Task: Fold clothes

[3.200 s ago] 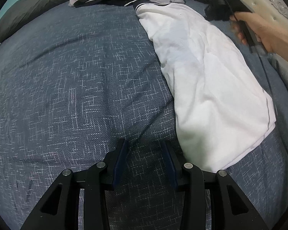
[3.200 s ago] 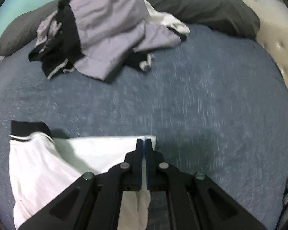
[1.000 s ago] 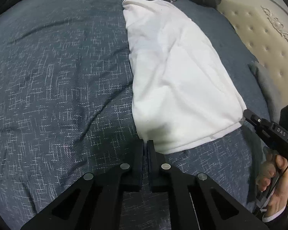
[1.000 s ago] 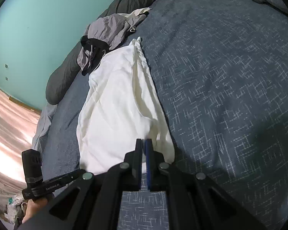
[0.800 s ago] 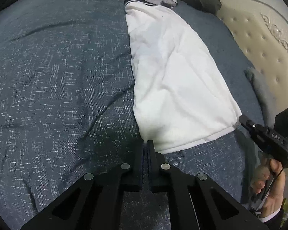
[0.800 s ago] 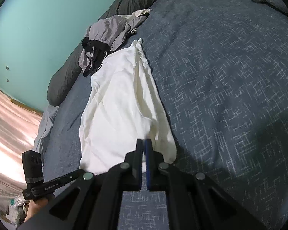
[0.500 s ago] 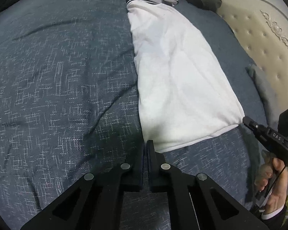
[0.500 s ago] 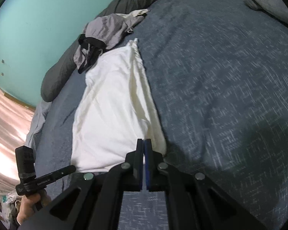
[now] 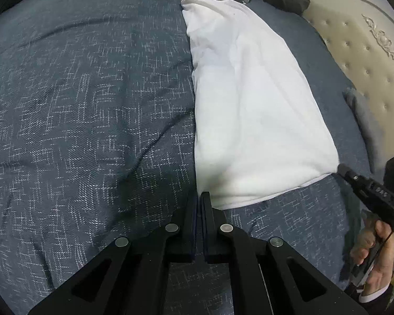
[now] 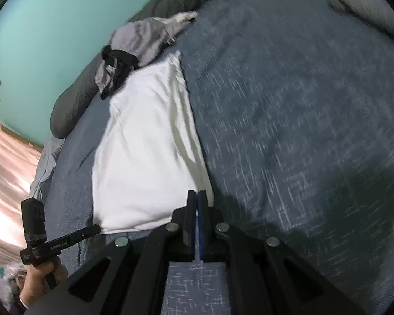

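A white shirt (image 9: 252, 99) with a dark striped collar lies as a long folded strip on the blue bedspread (image 9: 86, 110). My left gripper (image 9: 199, 197) is shut on the shirt's near left hem corner. My right gripper (image 10: 198, 195) is shut on the near right hem corner of the shirt (image 10: 147, 144). Each gripper shows in the other's view: the right one (image 9: 340, 168) at the hem's right end, the left one (image 10: 97, 227) at its left end.
A pile of grey and black clothes (image 10: 134, 50) lies beyond the shirt's collar, against a dark grey pillow (image 10: 76, 99). A cream tufted headboard (image 9: 367, 42) stands on the right. A grey cloth (image 9: 365, 115) lies by it. Teal wall (image 10: 52, 26) and floor are at the left.
Both grippers stay shut on the hem corners. The shirt has been pulled a little straighter and flatter; the hem edge is now taut between the two grippers.
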Demonstrator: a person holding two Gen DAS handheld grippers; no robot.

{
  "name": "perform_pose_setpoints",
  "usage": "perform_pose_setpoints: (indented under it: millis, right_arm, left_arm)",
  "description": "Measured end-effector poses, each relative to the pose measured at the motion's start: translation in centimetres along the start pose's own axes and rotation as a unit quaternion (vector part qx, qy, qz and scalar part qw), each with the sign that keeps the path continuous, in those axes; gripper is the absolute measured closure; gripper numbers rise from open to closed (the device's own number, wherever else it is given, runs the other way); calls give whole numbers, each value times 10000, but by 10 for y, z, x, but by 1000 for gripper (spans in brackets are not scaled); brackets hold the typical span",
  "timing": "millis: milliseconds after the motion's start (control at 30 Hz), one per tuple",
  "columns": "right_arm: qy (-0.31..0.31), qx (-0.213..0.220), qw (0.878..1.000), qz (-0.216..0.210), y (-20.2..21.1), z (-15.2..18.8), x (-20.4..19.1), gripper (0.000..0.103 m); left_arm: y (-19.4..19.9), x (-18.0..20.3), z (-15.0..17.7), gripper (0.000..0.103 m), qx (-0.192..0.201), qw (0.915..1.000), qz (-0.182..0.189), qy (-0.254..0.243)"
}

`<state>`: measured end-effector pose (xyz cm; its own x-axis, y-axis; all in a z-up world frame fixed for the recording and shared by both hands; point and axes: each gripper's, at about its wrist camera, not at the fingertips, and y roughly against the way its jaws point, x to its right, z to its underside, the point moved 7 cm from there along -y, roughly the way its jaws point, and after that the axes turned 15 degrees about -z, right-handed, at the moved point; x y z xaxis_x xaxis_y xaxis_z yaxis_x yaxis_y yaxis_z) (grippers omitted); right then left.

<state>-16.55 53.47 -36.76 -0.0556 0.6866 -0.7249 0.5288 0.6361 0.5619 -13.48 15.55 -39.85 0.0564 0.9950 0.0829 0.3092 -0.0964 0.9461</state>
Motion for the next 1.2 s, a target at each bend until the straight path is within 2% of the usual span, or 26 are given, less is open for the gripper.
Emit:
perform_pose_setpoints:
  millis: [167,467,533,633,700,733,800,1000,1033,1067,1100,1200]
  right_arm:
    - [-123,-44,9998,164,-2,2,12,102]
    - [-311,379,9985,264,13,-5,22,102]
    - [-432,555,9975,104,18,-12,20,101]
    - [-610,525,9967,-65,17,-11,19,98]
    - [-564,475,9971,-206,13,-10,13,87]
    - [-510,446,9974,-230,11,-10,9,82]
    - [-401,388,9981,-277,8,-9,1,70]
    - [-94,163,9998,-45,-2,0,-3,71]
    - [-87,141,9999,-32,-3,1,-2,74]
    - [-80,119,9999,-20,-5,3,-1,85]
    - [-73,98,9999,-7,-6,4,1,91]
    - [-142,100,9998,-13,-8,6,5,95]
  left_arm:
    - [-6,0,8,100,-15,10000,-13,41]
    - [-7,-7,16,100,4,9998,70,206]
    - [-4,-6,17,100,5,9998,82,207]
    - [1,-4,17,100,11,9998,92,189]
    - [10,-1,20,100,12,9998,86,182]
    - [31,8,24,100,12,9998,81,183]
    - [27,7,23,100,16,9998,56,170]
    - [30,13,25,100,34,9999,-34,136]
    - [30,14,25,100,34,9999,-42,135]
    - [30,15,25,100,32,9999,-47,137]
    - [30,15,25,100,32,9999,-52,138]
    - [28,14,23,100,38,9999,-78,126]
